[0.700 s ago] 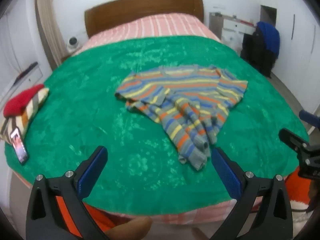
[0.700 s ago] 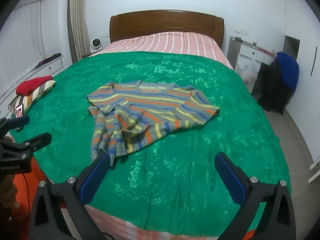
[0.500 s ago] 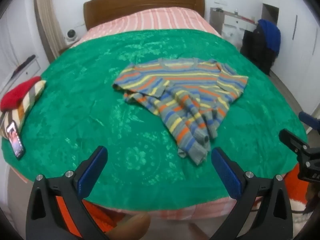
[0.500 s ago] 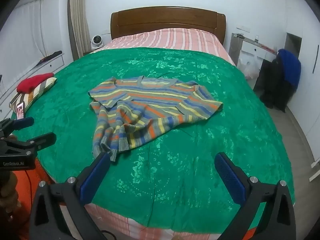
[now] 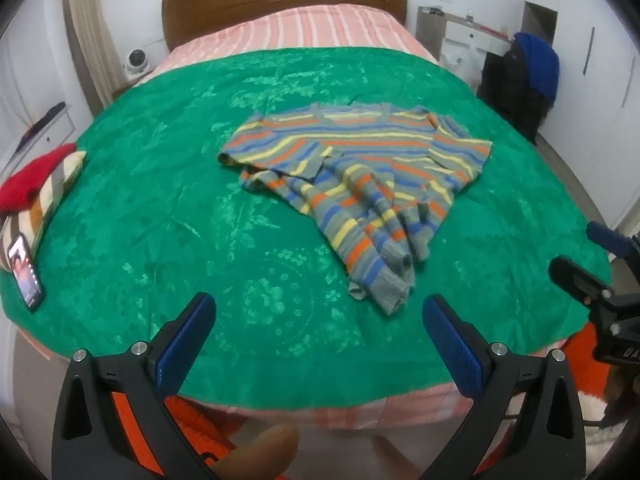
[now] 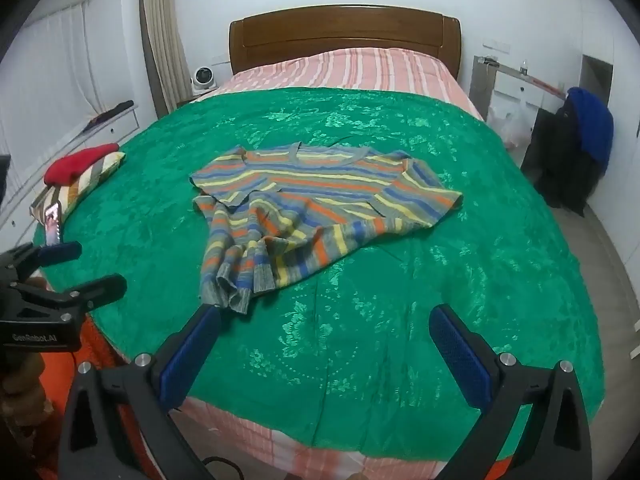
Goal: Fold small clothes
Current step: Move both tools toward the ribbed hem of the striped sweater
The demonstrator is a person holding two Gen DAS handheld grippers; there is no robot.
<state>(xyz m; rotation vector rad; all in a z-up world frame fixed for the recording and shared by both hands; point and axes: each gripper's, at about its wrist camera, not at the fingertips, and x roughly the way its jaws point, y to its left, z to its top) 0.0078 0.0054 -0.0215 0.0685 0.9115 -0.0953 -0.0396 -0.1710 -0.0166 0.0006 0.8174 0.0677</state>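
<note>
We held the left claw (image 5: pixel 318 326) and the right claw (image 6: pixel 324 334) spread wide and empty above the near edge of the bed (image 6: pixel 500 264). The striped sweater (image 5: pixel 360 184) lay crumpled ahead of both claws, its hem nearest them, untouched.

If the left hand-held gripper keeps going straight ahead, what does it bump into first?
Probably the green blanket on the bed. The open left hand-held gripper points at bare blanket just left of the striped sweater, whose crumpled hem lies near its right finger. Depth is hard to judge, so it might brush that hem.
</note>
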